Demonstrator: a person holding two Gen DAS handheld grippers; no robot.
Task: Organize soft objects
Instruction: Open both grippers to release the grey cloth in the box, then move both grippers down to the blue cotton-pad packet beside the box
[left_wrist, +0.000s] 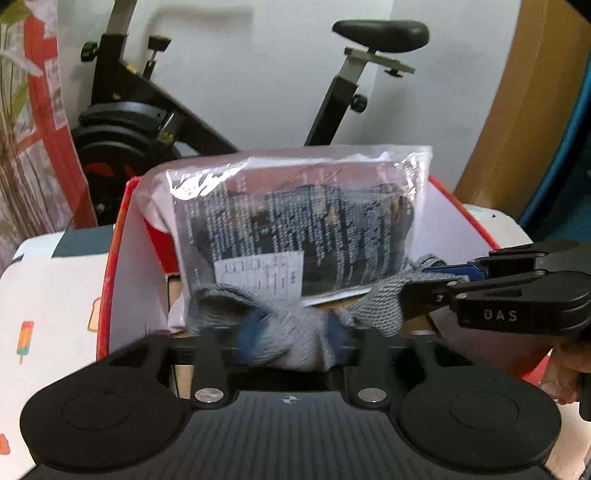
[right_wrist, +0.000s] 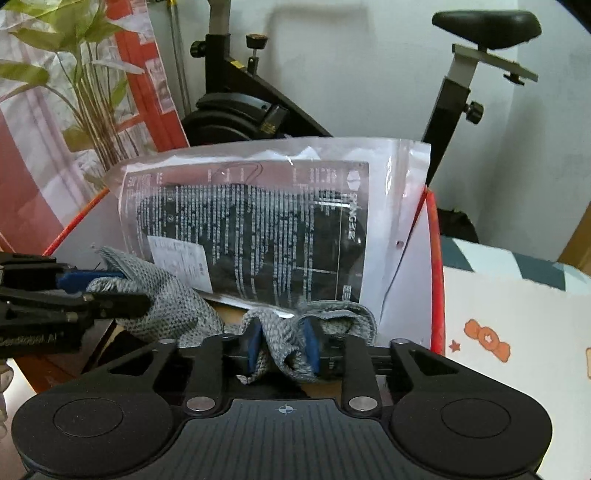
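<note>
Grey knitted cloth (left_wrist: 295, 343) hangs stretched between my two grippers over the open red box (left_wrist: 110, 266), just in front of the plastic packet (left_wrist: 295, 221) that stands upright inside it. Its long axis runs sideways, from one gripper to the other. My left gripper (left_wrist: 284, 334) stands about half open with one end of the cloth loose between its pads. My right gripper (right_wrist: 282, 349) is narrower, and its blue pads (right_wrist: 309, 343) seem barely to pinch the other end. Both hands are equally near, and the box floor lies straight below, so I judge the cloth only needs dropping in.
</note>
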